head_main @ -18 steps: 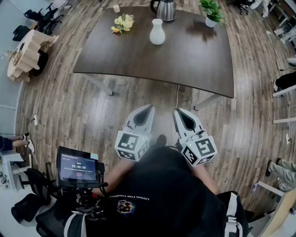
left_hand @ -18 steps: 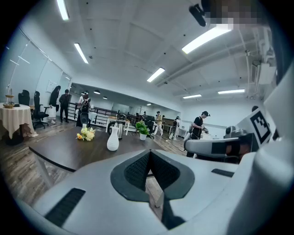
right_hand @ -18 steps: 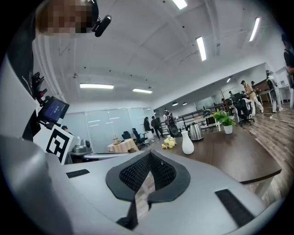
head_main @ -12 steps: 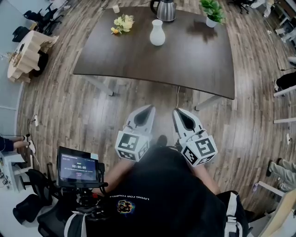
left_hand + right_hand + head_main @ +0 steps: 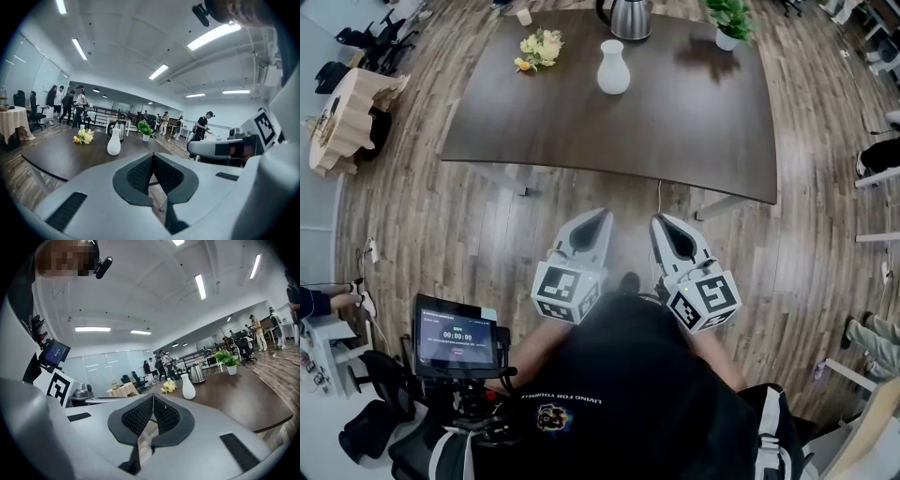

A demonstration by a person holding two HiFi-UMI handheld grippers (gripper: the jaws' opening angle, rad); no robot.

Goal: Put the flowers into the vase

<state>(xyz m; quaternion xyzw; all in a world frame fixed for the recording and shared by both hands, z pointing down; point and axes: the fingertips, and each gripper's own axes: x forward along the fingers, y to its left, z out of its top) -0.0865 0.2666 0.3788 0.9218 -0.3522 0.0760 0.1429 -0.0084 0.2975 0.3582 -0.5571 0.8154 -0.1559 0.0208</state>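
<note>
Both tools are clenched and empty: the left gripper [image 5: 600,217] and the right gripper [image 5: 663,225] each have their jaws pressed together, with nothing between them. Since half a second ago I find neither has shifted; they sit side by side, close to the body, above the floor [image 5: 487,225]. The only change is in the head view, where the table [image 5: 675,122] has slid slightly up and to the left. I put that down to the camera, not the tools.

Well ahead of the left gripper, the flowers [image 5: 536,47] lie on the far side of the table. The vase [image 5: 613,67] stands upright near them, not touching. A kettle [image 5: 630,17] and a potted plant [image 5: 729,19] stand further back.

Finding: the task has not begun. The whole approach is outstanding, and the jaws must open before any pickup.
</note>
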